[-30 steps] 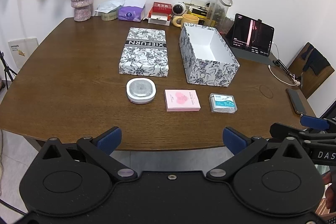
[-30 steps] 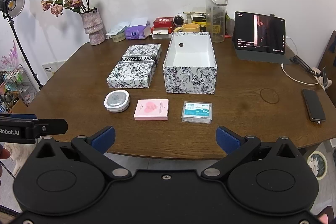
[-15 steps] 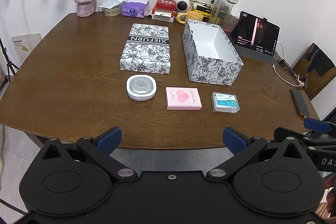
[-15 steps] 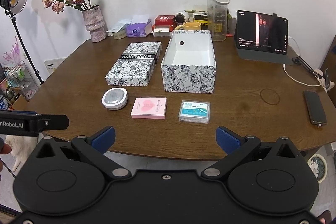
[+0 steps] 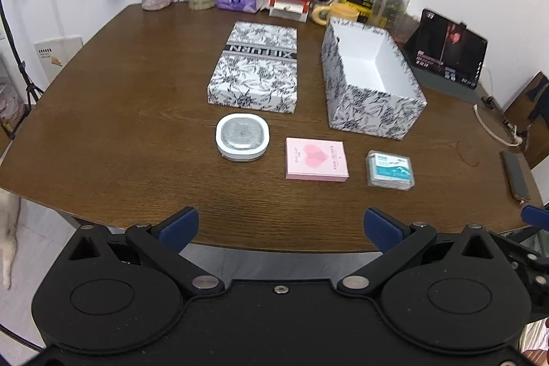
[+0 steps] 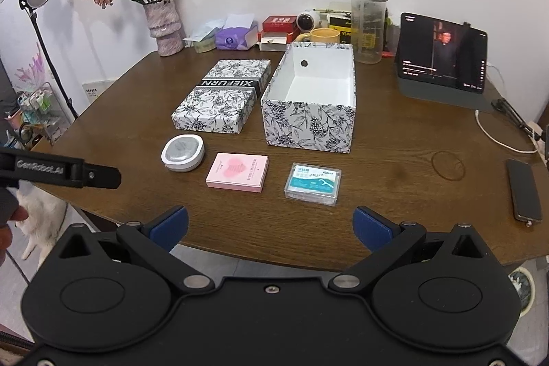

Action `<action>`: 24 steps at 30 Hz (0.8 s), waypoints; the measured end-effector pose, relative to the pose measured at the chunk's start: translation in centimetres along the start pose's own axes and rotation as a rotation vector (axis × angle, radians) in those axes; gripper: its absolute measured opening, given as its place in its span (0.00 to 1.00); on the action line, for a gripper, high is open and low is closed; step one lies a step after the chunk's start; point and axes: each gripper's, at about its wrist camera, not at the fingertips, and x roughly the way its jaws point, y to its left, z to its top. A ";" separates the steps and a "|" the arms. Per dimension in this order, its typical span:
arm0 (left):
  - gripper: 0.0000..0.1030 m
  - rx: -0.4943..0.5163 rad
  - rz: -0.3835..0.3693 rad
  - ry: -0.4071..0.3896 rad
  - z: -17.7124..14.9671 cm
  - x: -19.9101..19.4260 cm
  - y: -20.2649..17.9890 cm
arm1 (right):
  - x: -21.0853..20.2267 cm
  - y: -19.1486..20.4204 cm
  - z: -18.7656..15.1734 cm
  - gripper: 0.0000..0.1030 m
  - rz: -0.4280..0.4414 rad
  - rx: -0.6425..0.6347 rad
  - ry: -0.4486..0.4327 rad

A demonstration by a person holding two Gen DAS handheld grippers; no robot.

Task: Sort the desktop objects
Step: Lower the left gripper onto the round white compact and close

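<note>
Nothing sorted yet: round case (image 5: 242, 137), pink box (image 5: 316, 158) and floss pack (image 5: 389, 169) lie before the empty box (image 6: 320, 84); both grippers' jaws spread wide, holding nothing.

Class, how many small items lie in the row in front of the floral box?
3: white round-cornered case on the left, pink box in the middle, floss-pick box on the right.

"XIEFURN" on black band of floral box lid (image 6: 222, 95), at 10 o'clock, "GenRobot.AI" on left gripper (image 6: 60, 172) arm, 9 o'clock
</note>
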 end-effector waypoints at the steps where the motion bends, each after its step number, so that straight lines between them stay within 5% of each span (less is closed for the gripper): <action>1: 1.00 0.005 0.001 0.013 0.4 0.6 0.1 | 0.3 -0.1 0.2 1.00 0.001 0.000 0.002; 9: 1.00 0.046 0.063 0.092 4.3 7.8 1.8 | 4.4 -1.0 3.1 1.00 -0.034 0.032 0.011; 18: 1.00 -0.037 0.088 0.283 10.1 20.2 5.1 | 10.4 -0.2 8.0 1.00 -0.104 0.054 0.035; 24: 0.98 -0.028 0.091 0.401 11.2 25.3 5.3 | 13.2 -0.1 9.5 1.00 -0.143 0.086 0.073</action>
